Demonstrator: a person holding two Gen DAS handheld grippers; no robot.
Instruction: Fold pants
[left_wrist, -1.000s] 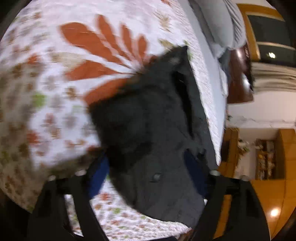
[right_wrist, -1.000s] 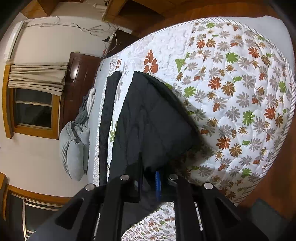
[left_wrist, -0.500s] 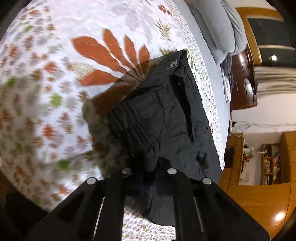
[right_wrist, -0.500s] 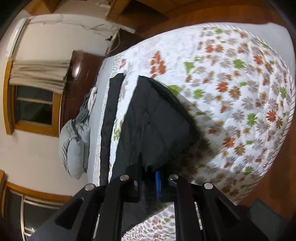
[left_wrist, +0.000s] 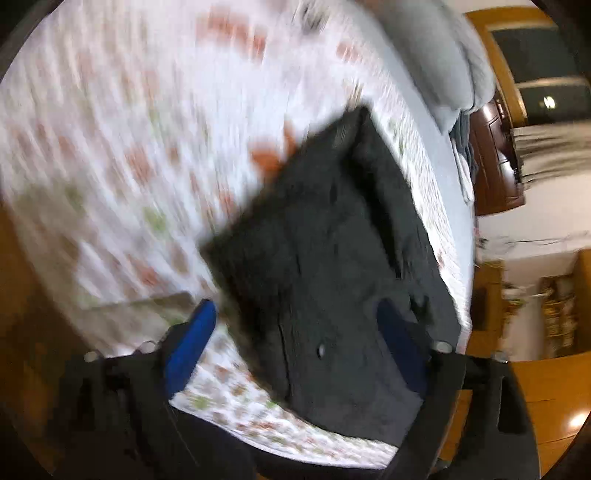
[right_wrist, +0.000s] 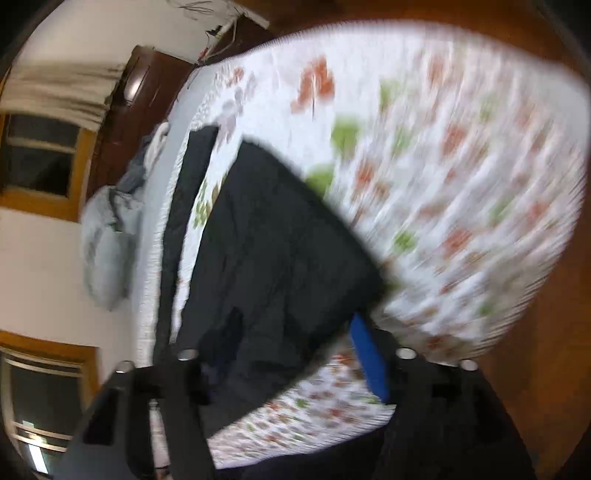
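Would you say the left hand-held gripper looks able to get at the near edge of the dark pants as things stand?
Probably yes. The left hand-held gripper, its jaws just opened wide and holding nothing, hangs right over the near part of the folded pants on the floral bedspread. Nothing lies between them, though the picture is blurred.

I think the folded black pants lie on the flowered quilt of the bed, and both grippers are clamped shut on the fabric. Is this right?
Not quite. The folded black pants do lie on the flowered quilt, but both grippers are open. The left wrist view shows the left gripper with its blue pads spread wide; the right wrist view shows the right gripper likewise. Both jaws have just been opening, releasing the fabric.
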